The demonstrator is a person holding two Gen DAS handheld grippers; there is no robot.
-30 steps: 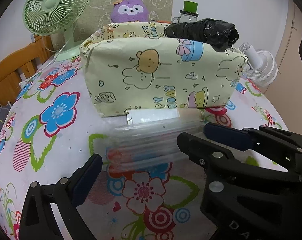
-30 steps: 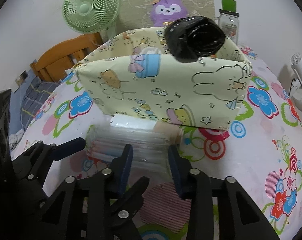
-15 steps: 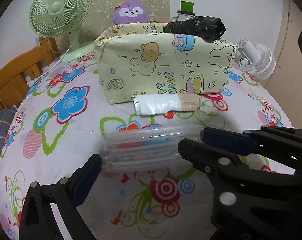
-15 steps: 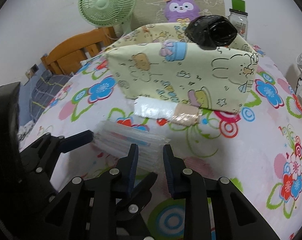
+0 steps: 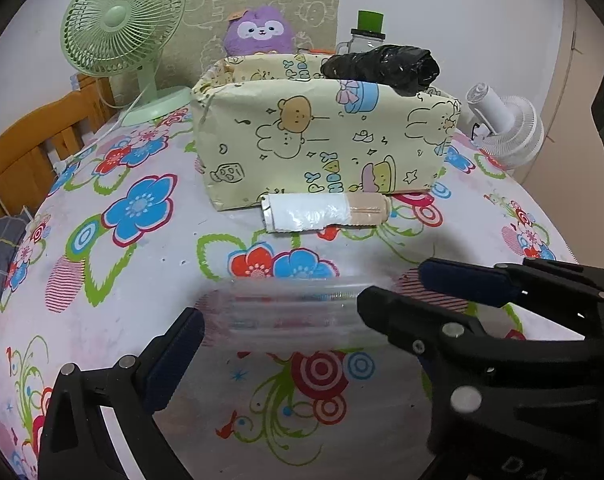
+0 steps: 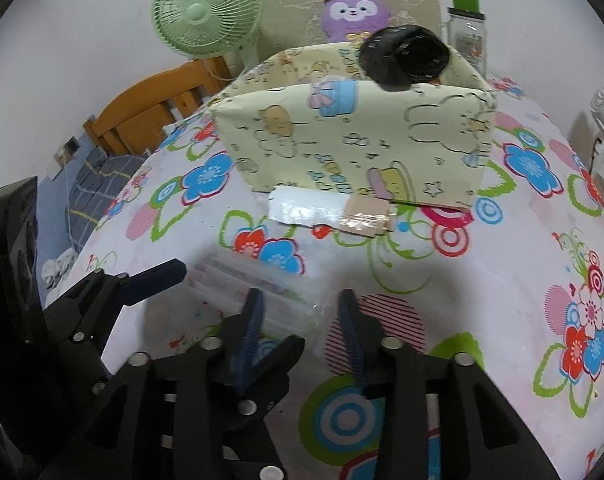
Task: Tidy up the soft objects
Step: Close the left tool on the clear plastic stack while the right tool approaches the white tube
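Two tongs sit by a clear plastic pack [image 5: 290,314] near the front edge of the desk [image 5: 142,296]. The left tongs [image 5: 302,320] are wide apart around it. The right tongs [image 6: 302,312] are apart at its right end. It looks light, soft and slippery; pinch an end gently.

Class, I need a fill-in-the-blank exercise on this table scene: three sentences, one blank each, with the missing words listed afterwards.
1. The black roll rests on the rim of the pale yellow ____ box.
2. The white and tan roll lies on the tablecloth directly in ____ of that box.
3. Both the left gripper and the right gripper reach to a stack of clear ____ bags.

Missing words: cartoon-printed; front; plastic
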